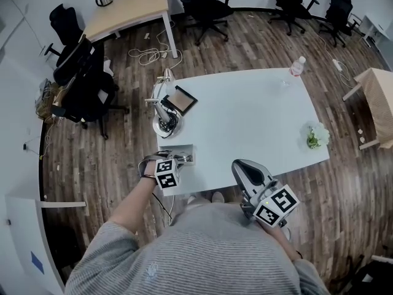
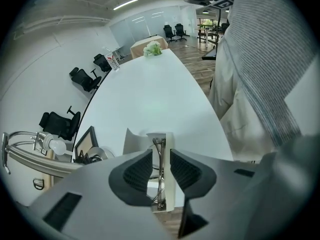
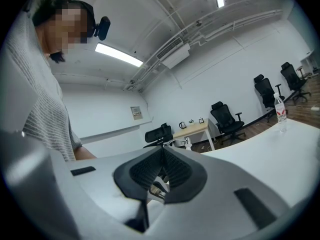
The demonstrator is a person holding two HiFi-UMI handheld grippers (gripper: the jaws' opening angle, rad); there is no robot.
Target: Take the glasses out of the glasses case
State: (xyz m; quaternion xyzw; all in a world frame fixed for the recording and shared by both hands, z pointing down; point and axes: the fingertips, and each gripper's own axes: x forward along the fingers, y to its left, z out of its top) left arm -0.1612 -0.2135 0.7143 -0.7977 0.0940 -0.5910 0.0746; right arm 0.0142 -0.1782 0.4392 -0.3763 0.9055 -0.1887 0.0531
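Glasses (image 2: 160, 170) lie inside the open glasses case (image 2: 134, 140).

The left gripper (image 2: 161, 158), at the end of a bare outstretched forearm (image 1: 131, 206), shows a narrow gap between its fingers. The right gripper (image 3: 162, 153) points upward, fingertips pressed together.
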